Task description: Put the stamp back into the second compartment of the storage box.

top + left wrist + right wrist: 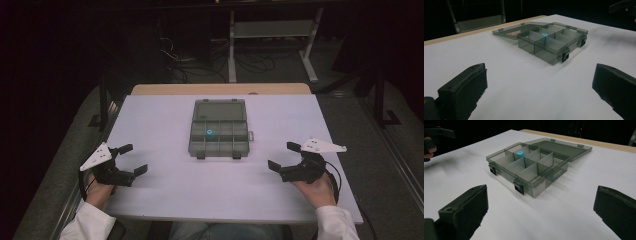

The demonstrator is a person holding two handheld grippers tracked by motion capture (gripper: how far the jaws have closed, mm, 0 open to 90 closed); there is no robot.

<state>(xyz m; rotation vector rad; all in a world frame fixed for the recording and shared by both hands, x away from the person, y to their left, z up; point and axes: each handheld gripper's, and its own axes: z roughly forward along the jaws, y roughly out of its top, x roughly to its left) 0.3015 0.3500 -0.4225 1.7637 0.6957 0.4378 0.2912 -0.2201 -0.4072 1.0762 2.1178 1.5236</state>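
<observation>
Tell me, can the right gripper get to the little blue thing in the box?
Probably yes. The box has its lid folded flat back, so the little blue thing sits uncovered in a compartment. The right gripper is open, with bare table between it and the box. The thin dividers could make pinching fiddly.

We're seeing a white table top (165, 200) w/ a wooden edge strip (220, 89) running along its far side. Behind it, a pale metal frame (272, 30) is standing on dark floor, w/ cables (200, 62) lying beside it.
</observation>
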